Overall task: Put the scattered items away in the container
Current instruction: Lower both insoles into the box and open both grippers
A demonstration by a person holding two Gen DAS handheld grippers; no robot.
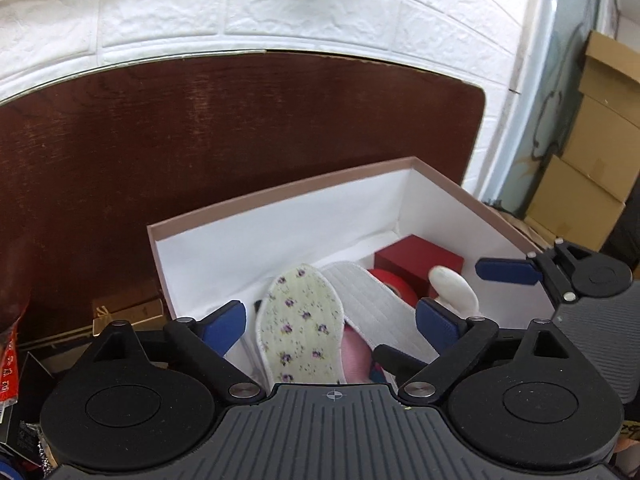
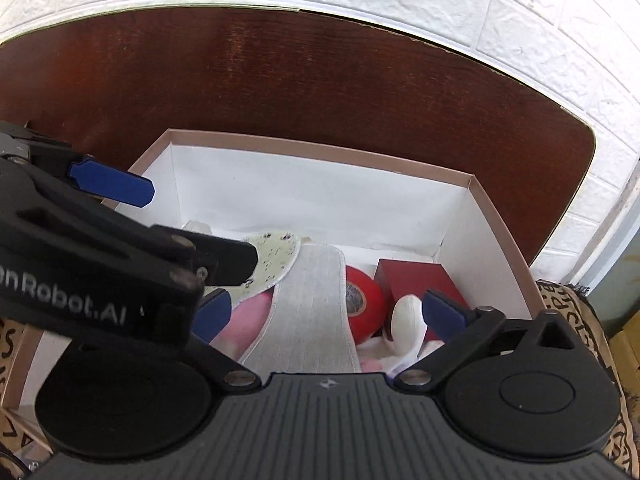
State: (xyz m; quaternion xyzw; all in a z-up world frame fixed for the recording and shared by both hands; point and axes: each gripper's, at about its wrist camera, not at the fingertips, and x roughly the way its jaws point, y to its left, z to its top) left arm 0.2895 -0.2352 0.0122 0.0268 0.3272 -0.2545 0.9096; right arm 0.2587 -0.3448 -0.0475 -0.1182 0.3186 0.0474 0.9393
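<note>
A pink-rimmed white box (image 1: 280, 192) (image 2: 320, 152) holds a floral insole (image 1: 300, 320) (image 2: 276, 256), a grey insole (image 1: 372, 300) (image 2: 312, 312), a red tape roll (image 1: 394, 282) (image 2: 364, 300), a red block (image 1: 420, 260) (image 2: 416, 280) and a white plush piece (image 1: 454, 288) (image 2: 406, 316). My left gripper (image 1: 330, 324) is open above the insoles and holds nothing. My right gripper (image 2: 326, 316) is open over the box, empty. The left gripper crosses the right wrist view's left side (image 2: 112, 188).
The box stands on a dark wooden table (image 1: 200, 128) against a white brick wall (image 1: 280, 8). Cardboard boxes (image 1: 592, 140) are stacked to the right. A gold box (image 1: 128, 314) and red packaging (image 1: 10, 364) lie left of the container.
</note>
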